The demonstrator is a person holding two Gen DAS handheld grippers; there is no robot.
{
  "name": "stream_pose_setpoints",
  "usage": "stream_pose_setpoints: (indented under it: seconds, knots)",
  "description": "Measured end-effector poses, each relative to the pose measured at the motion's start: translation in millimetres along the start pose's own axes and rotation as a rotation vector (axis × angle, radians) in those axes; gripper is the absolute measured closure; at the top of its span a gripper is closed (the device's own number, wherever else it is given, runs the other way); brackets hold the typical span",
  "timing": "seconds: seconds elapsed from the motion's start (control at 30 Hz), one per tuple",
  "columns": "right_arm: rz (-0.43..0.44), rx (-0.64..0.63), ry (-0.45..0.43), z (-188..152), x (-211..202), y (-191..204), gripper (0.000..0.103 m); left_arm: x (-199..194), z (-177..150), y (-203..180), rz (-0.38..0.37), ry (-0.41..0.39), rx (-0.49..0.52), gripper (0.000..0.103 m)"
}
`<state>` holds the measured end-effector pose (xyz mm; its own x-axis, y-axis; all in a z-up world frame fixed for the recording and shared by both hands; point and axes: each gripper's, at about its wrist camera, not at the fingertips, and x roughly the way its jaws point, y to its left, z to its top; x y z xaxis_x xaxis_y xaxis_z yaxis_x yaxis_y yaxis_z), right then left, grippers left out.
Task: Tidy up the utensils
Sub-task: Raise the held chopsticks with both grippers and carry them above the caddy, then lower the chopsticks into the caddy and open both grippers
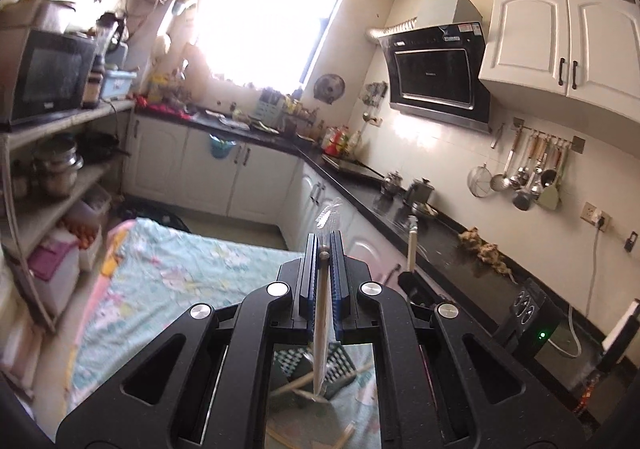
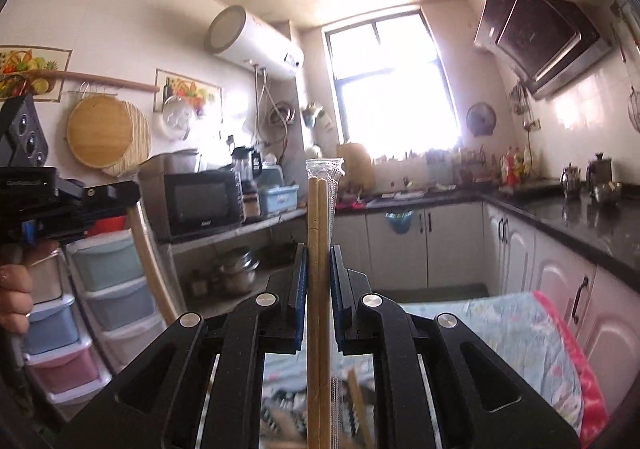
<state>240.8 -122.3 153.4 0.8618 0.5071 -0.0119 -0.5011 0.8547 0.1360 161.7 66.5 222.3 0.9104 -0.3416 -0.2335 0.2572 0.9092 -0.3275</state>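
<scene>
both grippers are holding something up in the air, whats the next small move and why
Probably lower the right gripper toward the table below. It is shut on a pair of wooden chopsticks in a clear sleeve, raised upright. The left gripper also clamps a pale flat utensil, and more utensils lie blurred beneath.

My left wrist camera looks along its fingers [image 1: 335,269], held high and tilted across the kitchen toward the window [image 1: 272,9] and range hood [image 1: 438,73]. My right wrist camera faces the same window [image 2: 390,81] from farther right. Both views share the window, hood, microwave [image 1: 44,73] and floral cloth [image 1: 168,281].
</scene>
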Motion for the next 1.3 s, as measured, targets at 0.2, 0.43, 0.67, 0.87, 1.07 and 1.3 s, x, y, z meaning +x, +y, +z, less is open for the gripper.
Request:
stream_pose_setpoints:
  seconds: [0.2, 0.43, 0.67, 0.87, 1.07, 1.3]
  knots:
    - [-0.043, -0.012, -0.049, 2.3, 24.9, -8.0, 0.092, 8.7, 10.4, 2.7, 0.061, -0.032, 0.05, 0.1]
    - [-0.112, -0.025, -0.083, -10.4, 45.7, -9.8, 0.092, 31.7, -2.9, 10.1, 0.098, -0.015, 0.067, 0.1]
    - [-0.179, -0.035, -0.084, -32.5, 58.3, -14.1, 0.092, 53.1, -23.7, 14.9, 0.112, 0.015, 0.086, 0.1]
    - [-0.221, -0.046, -0.077, -47.3, 64.9, -22.2, 0.092, 69.8, -40.5, 21.0, 0.136, 0.033, 0.093, 0.1]
    - [-0.243, -0.045, -0.063, -62.2, 71.3, -27.8, 0.092, 83.8, -56.3, 27.3, 0.154, 0.05, 0.088, 0.1]
    - [-0.258, -0.046, -0.056, -73.2, 73.8, -29.0, 0.092, 96.4, -70.8, 31.2, 0.163, 0.075, 0.086, 0.1]
